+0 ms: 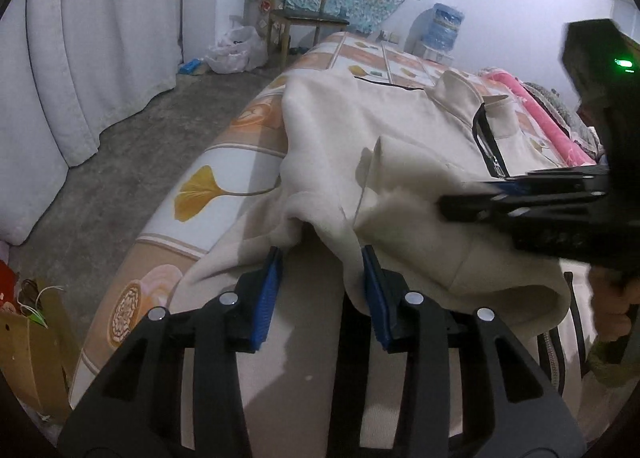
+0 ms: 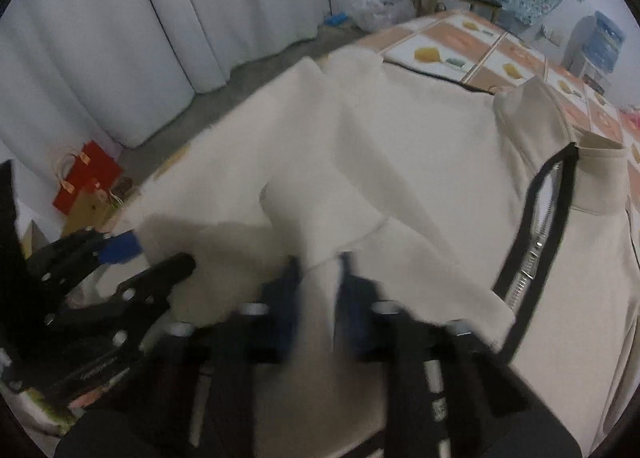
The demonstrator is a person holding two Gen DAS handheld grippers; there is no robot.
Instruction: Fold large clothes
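A large cream jacket with a black zipper lies spread on the bed, collar toward the far end. My left gripper is open, its blue pads either side of a fold of cream cloth at the jacket's near edge, not pinching it. My right gripper is shut on a bunched part of the cream sleeve and holds it above the jacket body. The right gripper also shows in the left wrist view, coming in from the right. The left gripper shows at the left of the right wrist view.
The bed has a tiled leaf-pattern cover and drops to a concrete floor on the left. White curtains hang beyond. A wooden chair, plastic bag, water bottle and paper bags stand around. Pink bedding lies far right.
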